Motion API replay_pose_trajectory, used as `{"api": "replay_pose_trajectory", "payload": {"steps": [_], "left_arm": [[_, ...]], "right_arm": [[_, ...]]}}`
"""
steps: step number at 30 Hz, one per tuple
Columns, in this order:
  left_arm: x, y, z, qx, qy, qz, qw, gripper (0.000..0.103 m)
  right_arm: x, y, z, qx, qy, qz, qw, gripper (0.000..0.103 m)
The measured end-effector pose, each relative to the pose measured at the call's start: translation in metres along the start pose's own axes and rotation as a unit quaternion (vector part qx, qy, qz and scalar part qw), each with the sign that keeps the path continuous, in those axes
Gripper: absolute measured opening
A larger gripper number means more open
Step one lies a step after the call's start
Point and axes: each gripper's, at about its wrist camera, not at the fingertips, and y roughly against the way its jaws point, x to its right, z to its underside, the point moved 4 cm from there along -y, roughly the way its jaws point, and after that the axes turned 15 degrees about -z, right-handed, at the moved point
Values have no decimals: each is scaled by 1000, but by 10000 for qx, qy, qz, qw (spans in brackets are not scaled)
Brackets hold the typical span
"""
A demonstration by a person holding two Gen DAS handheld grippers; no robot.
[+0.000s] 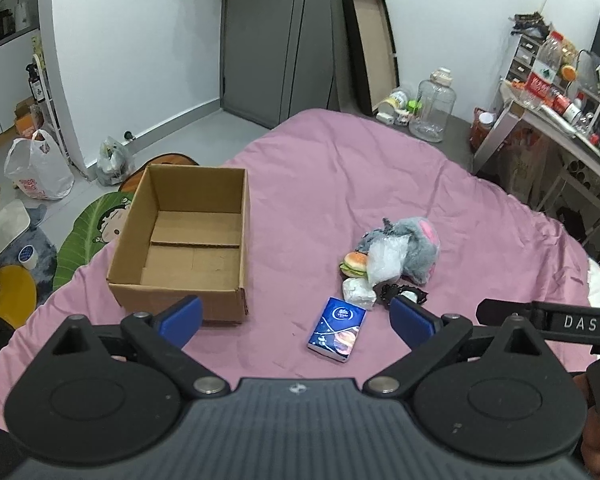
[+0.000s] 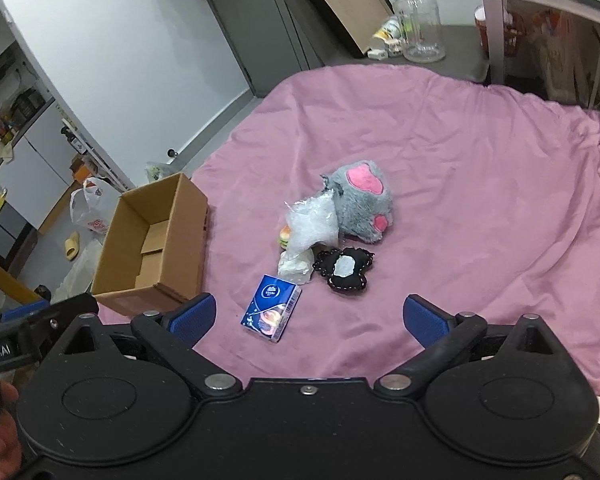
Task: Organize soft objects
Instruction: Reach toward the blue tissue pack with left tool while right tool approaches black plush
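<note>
Covering the bed, a pink sheet (image 1: 340, 168) carries everything. An open cardboard box (image 1: 188, 240) stands empty on its left side. Right of it lies a cluster of soft things: a grey plush paw with pink pads (image 2: 362, 200), a crinkled clear plastic bag (image 2: 314, 222) leaning on it, a black heart-shaped cushion (image 2: 345, 268), a white wrapped bundle (image 2: 296, 266), and a small burger toy (image 1: 354, 264). Nearest, a blue tissue pack (image 2: 271, 306) lies apart. The left tool (image 1: 296, 320) and right tool (image 2: 310, 316) both hover wide apart, holding nothing.
</note>
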Motion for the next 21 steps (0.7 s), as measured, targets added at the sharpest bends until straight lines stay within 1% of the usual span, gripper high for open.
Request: {"api": "replay_pose_trajectory", "payload": {"steps": [8,14,17,19,21], "left_arm": [[17,-25,-2,-146,-81,-17,9999,100],[29,-46,-1,-379,-102,-26,9992,100],[33,-57,0,-451,-136,-80,9989,100],[37,-66,1,-533,-108,-45,9985,100],[40,-76,3,-634,-101,-28,9979,100]], "right_arm": [[24,-31,-11,-187,-438,-50,9989,96],[41,-54,-20,-358,-762,32,9964,96],[47,-63,-24,-367,-839,88,9958,96],[53,-71,-25,-359,-928,72,9950,96],[61,-80,-23,-392,-1084,60,9933,91]]}}
